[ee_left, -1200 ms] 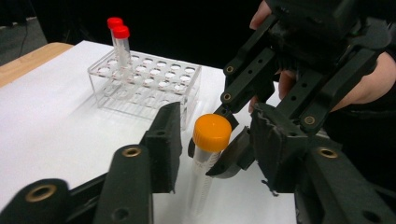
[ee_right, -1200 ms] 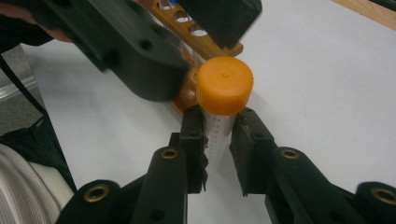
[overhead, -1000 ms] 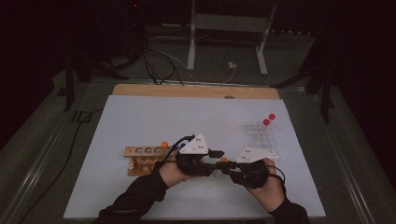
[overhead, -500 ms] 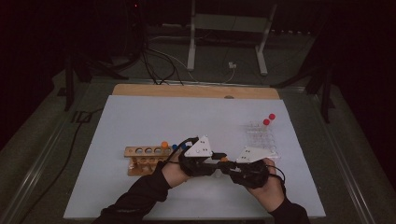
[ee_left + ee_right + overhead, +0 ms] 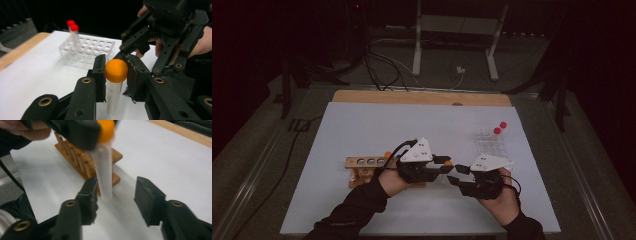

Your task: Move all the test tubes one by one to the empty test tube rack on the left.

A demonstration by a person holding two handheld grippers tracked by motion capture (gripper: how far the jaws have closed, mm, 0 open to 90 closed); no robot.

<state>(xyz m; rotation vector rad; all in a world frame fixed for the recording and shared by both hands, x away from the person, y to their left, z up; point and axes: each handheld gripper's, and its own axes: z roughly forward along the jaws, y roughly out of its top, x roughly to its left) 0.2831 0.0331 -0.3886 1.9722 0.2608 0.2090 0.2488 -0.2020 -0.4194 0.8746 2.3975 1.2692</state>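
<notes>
The left gripper (image 5: 115, 75) clamps the orange-capped clear plastic tube (image 5: 114, 90) by its cap, holding it upright above the white table mat (image 5: 362, 125). The right gripper (image 5: 115, 195) has just been opening — its jaws now stand apart on either side of the tube's lower end, pads clear of it. That looks like a handover to the left, with the wooden tube rack (image 5: 362, 165) at nine o'clock and the clear plastic rack (image 5: 492, 142) holding two red-capped tubes (image 5: 499, 128) at two o'clock.
</notes>
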